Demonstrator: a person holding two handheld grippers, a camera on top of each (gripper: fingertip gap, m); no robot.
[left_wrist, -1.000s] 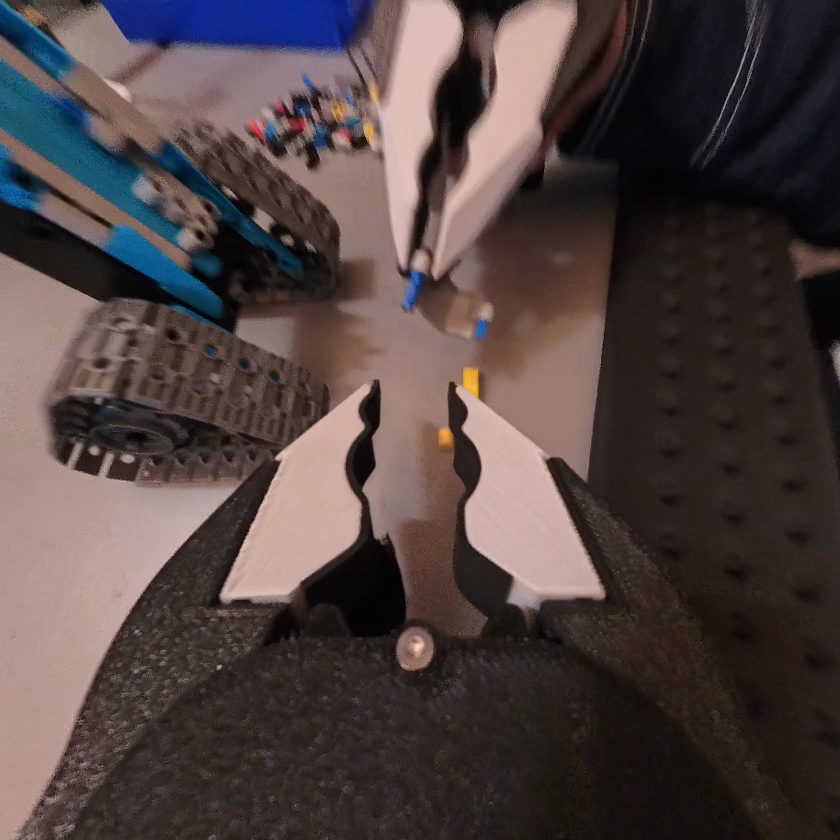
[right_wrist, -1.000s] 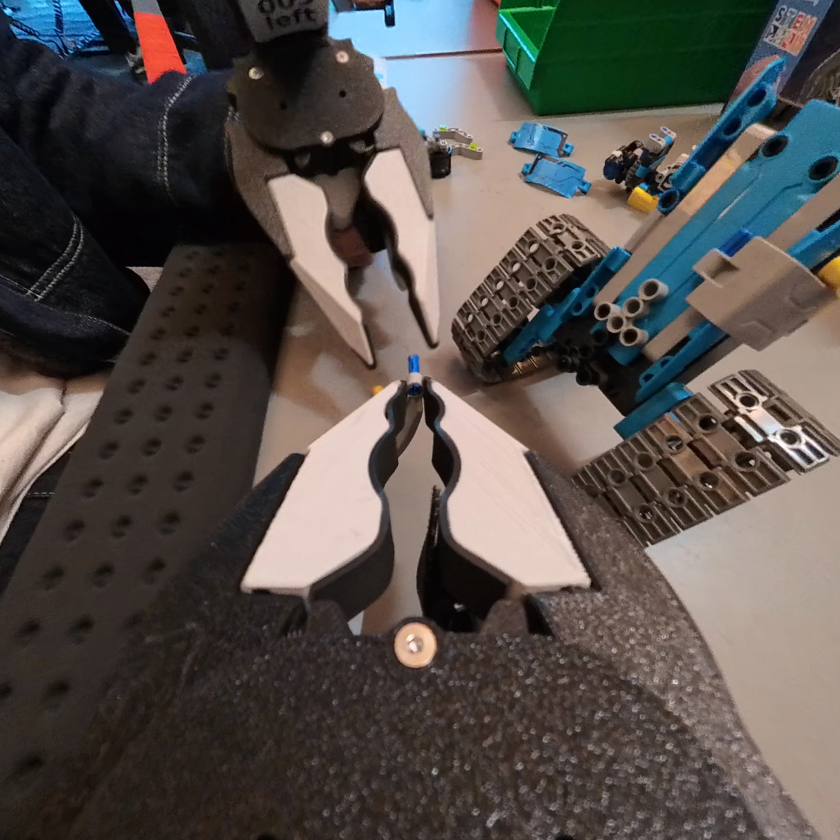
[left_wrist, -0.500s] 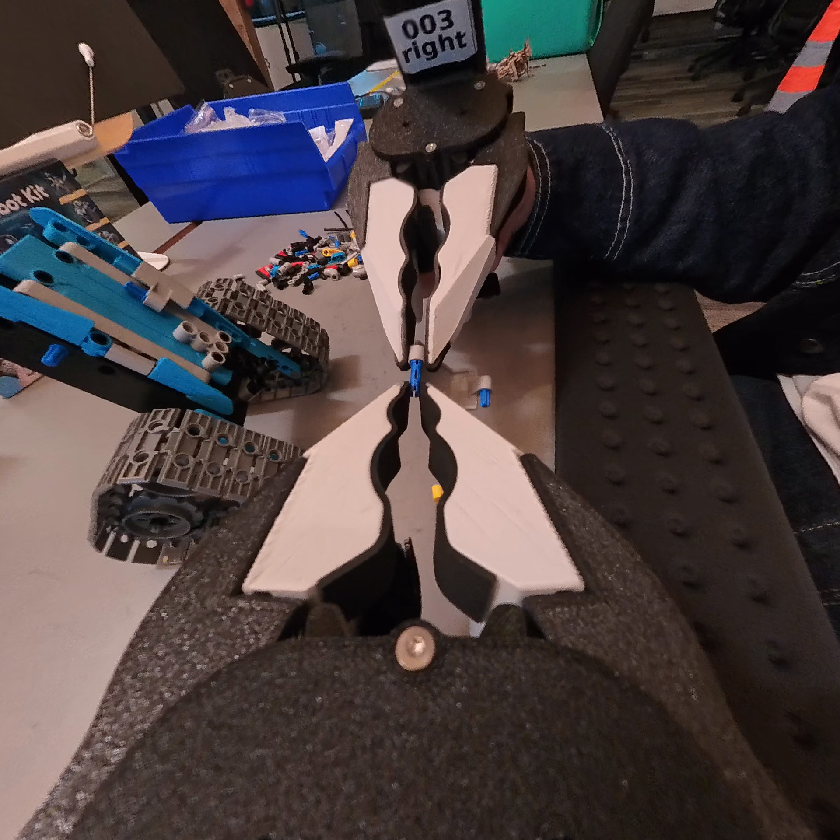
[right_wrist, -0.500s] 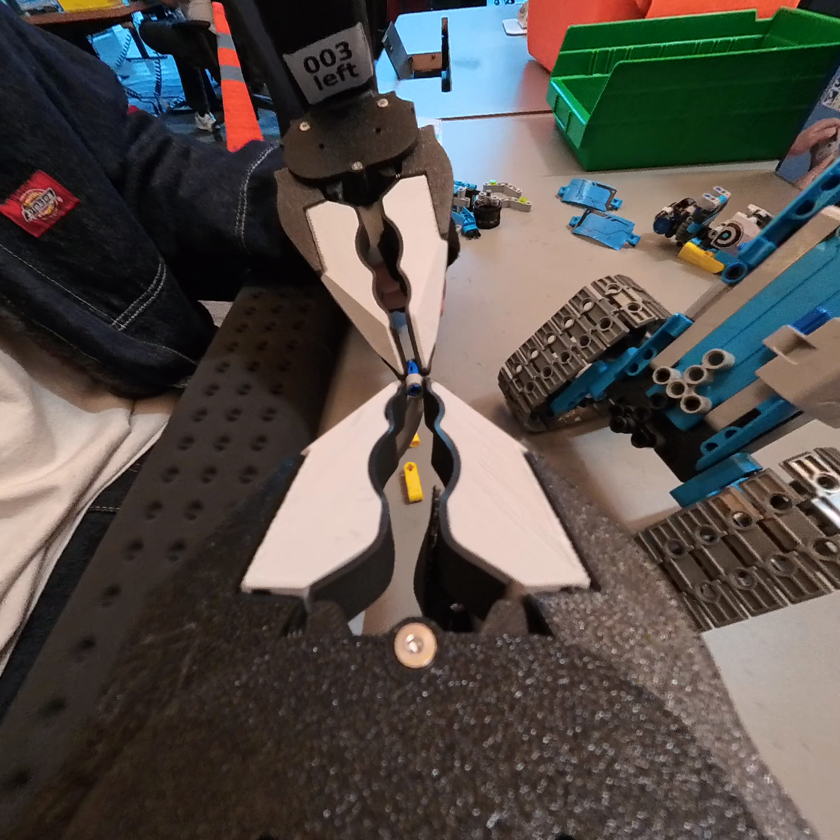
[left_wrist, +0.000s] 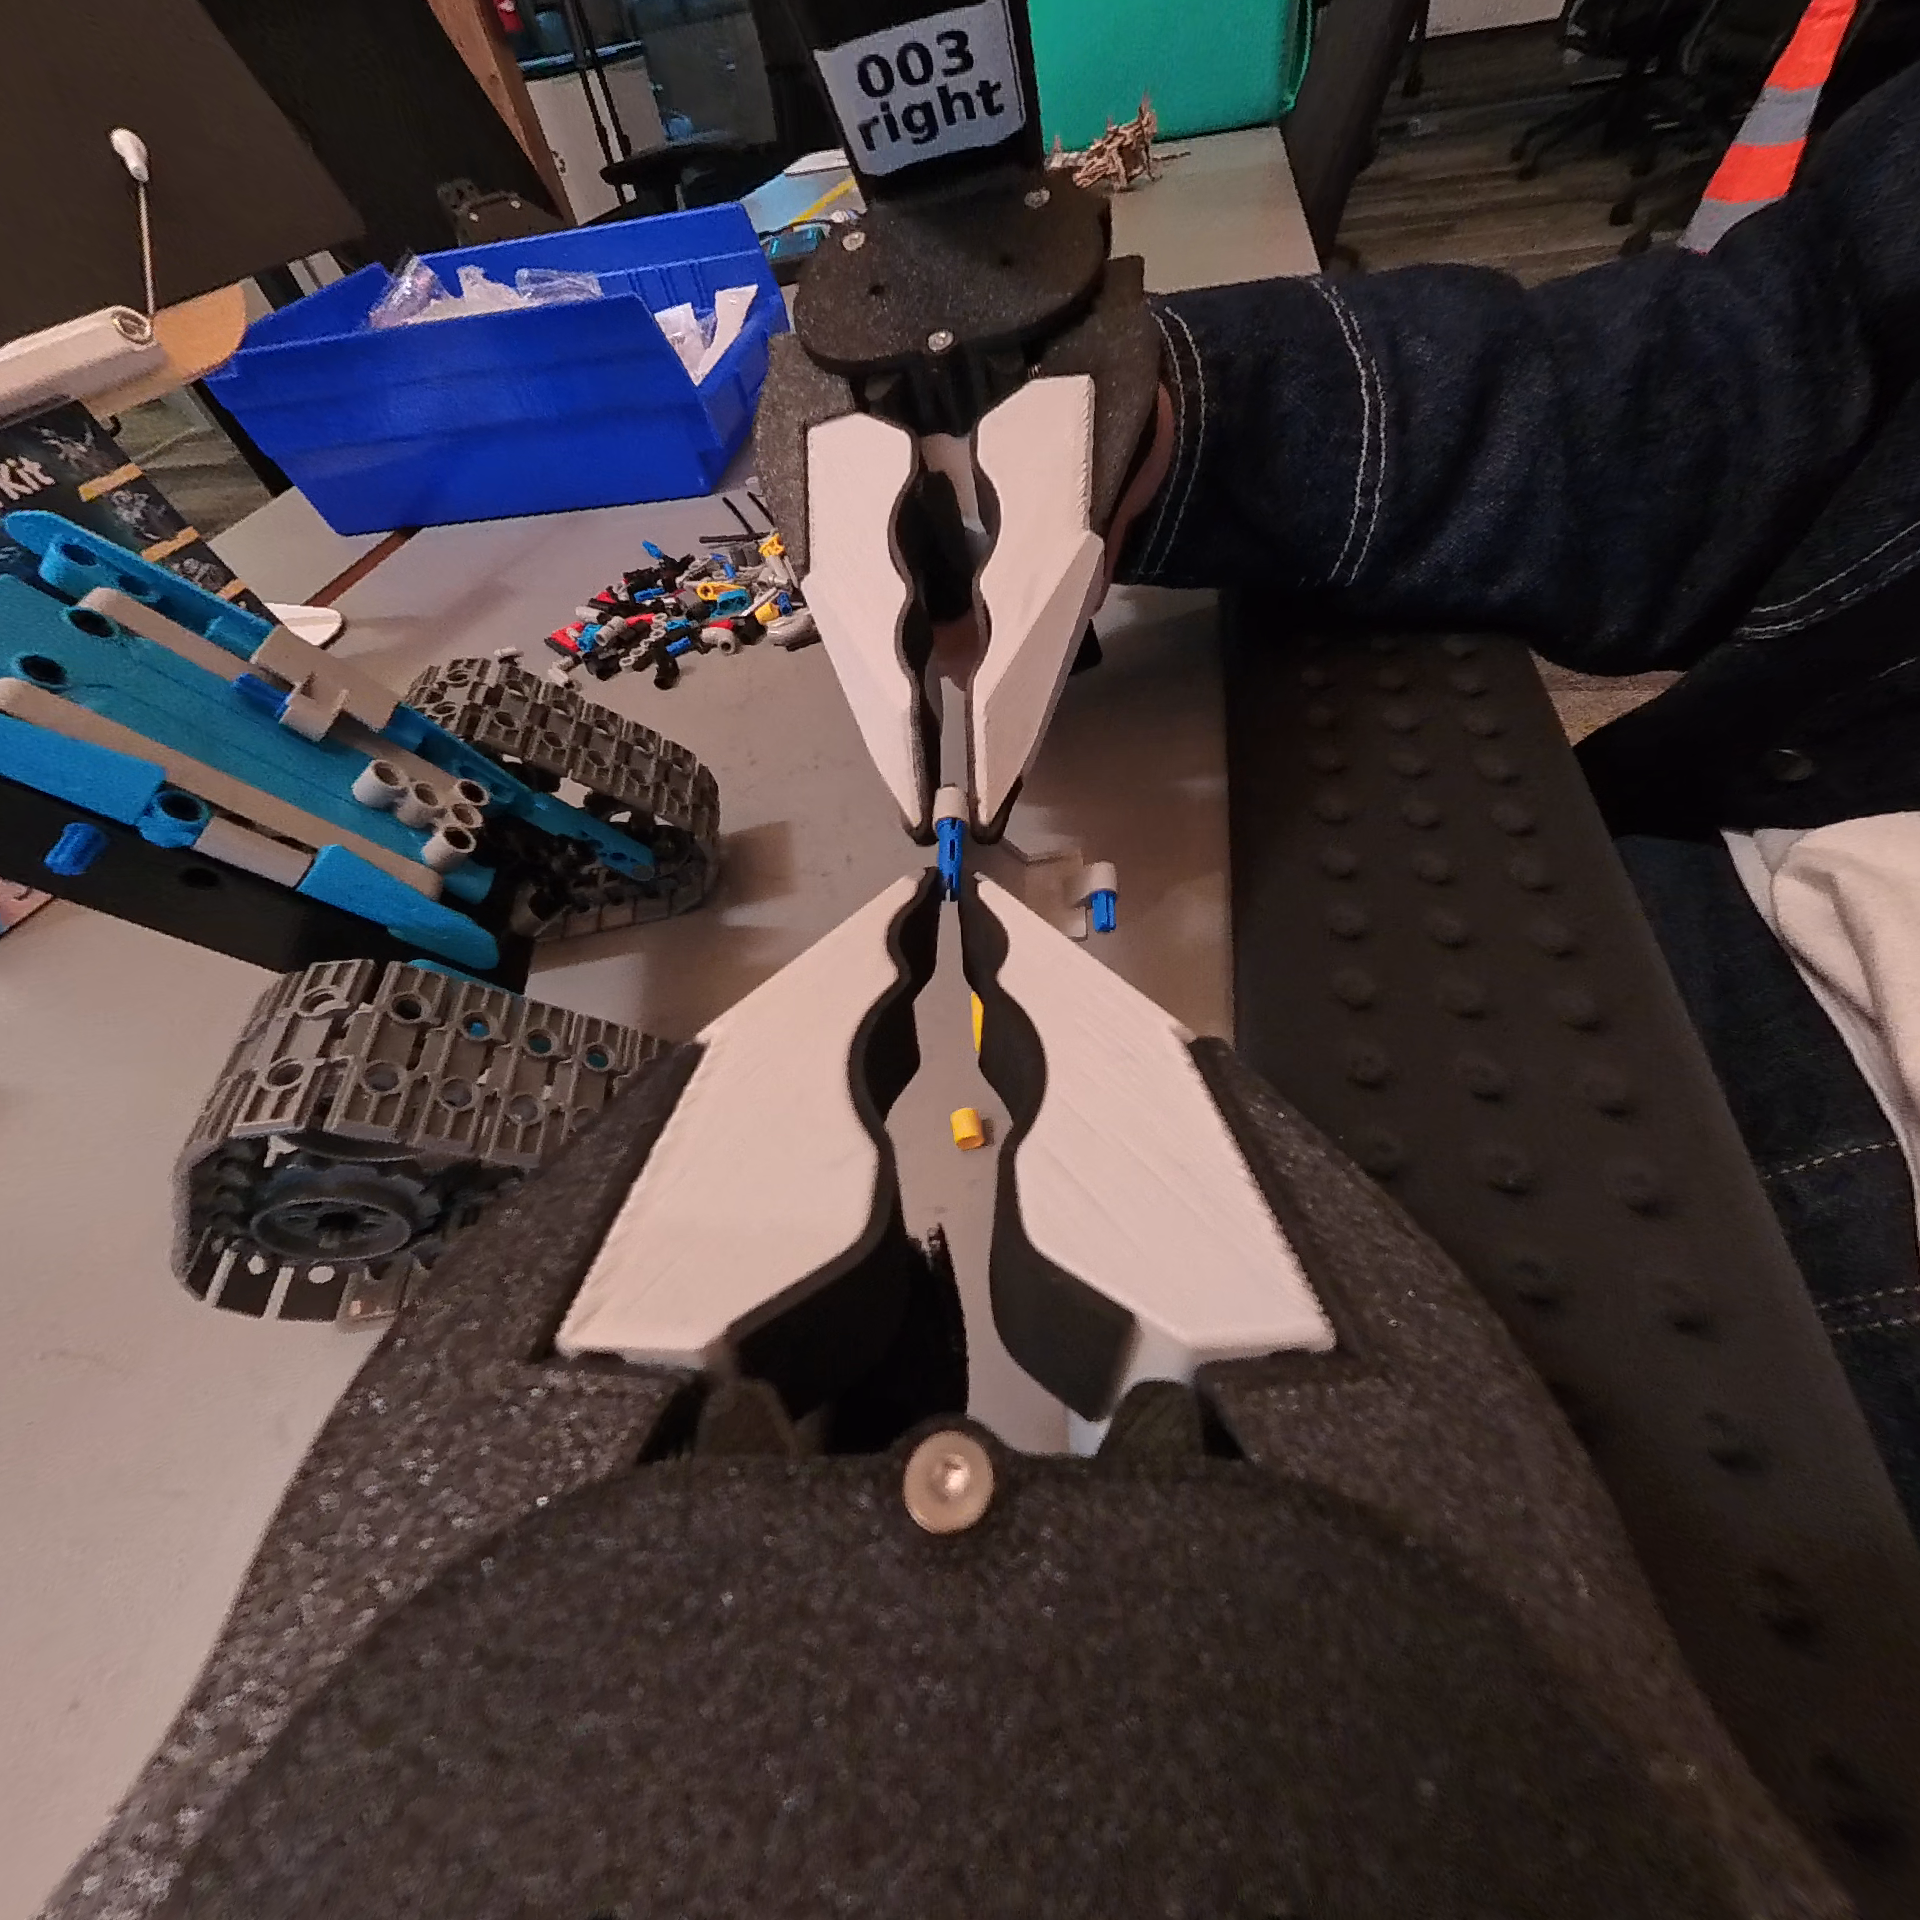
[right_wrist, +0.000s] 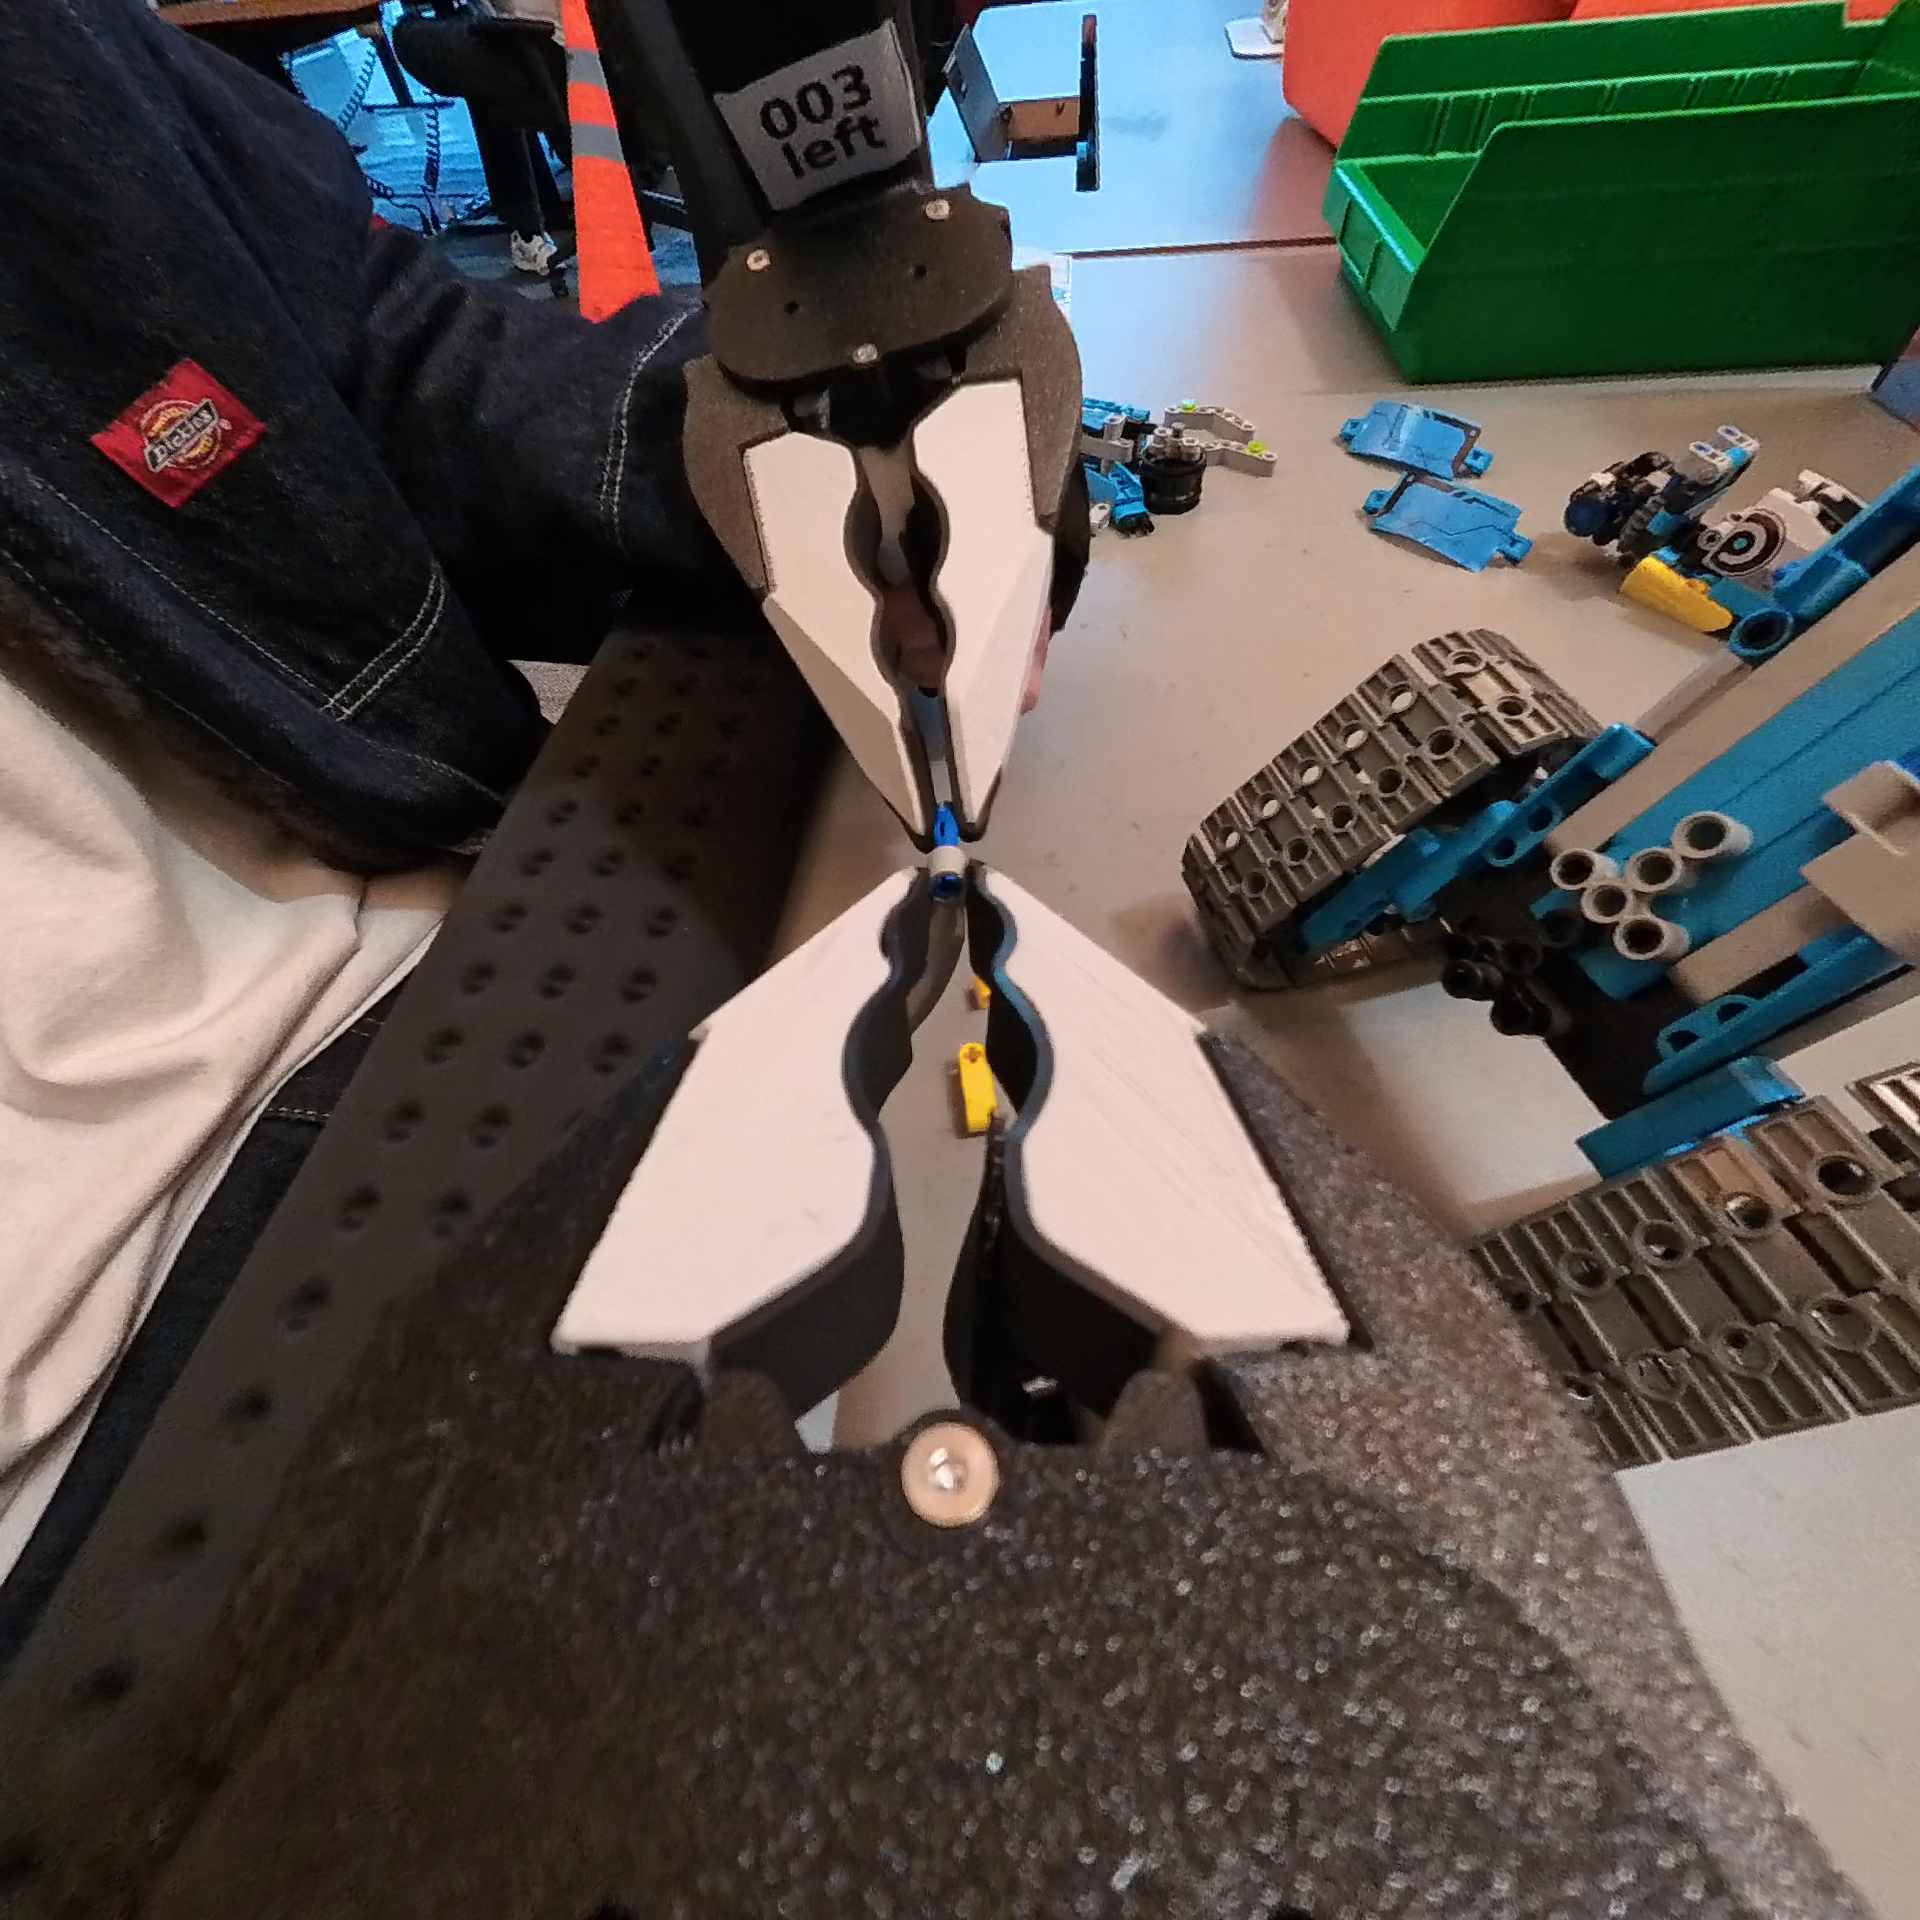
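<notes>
A small blue pin (left_wrist: 948, 854) with a white sleeve (right_wrist: 943, 860) is held in the air between two grippers that meet tip to tip. My left gripper (left_wrist: 948, 889) is shut on the pin's bare blue end. My right gripper (right_wrist: 943, 889) is shut on the other end, with the white sleeve just outside its tips. Each gripper shows in the other's view: the right one (left_wrist: 948, 824) and the left one (right_wrist: 943, 826). Below them on the grey table (left_wrist: 125, 1455) lie a second blue and white pin (left_wrist: 1101, 896) and small yellow pieces (left_wrist: 966, 1129).
A blue and grey tracked model (left_wrist: 312, 831) stands beside the grippers, also in the right wrist view (right_wrist: 1558, 831). A black studded strip (left_wrist: 1455, 1039) runs along the table edge. A blue bin (left_wrist: 488, 395), a parts pile (left_wrist: 686, 613), a green bin (right_wrist: 1621, 208) and loose blue parts (right_wrist: 1444, 499) lie farther back. Both grippers' tips are close together, under 4 cm apart.
A second ago my left gripper was open and apart from the pin. It has since moved up to the right gripper's tips and shut on the pin's free end. The right gripper kept its hold.
</notes>
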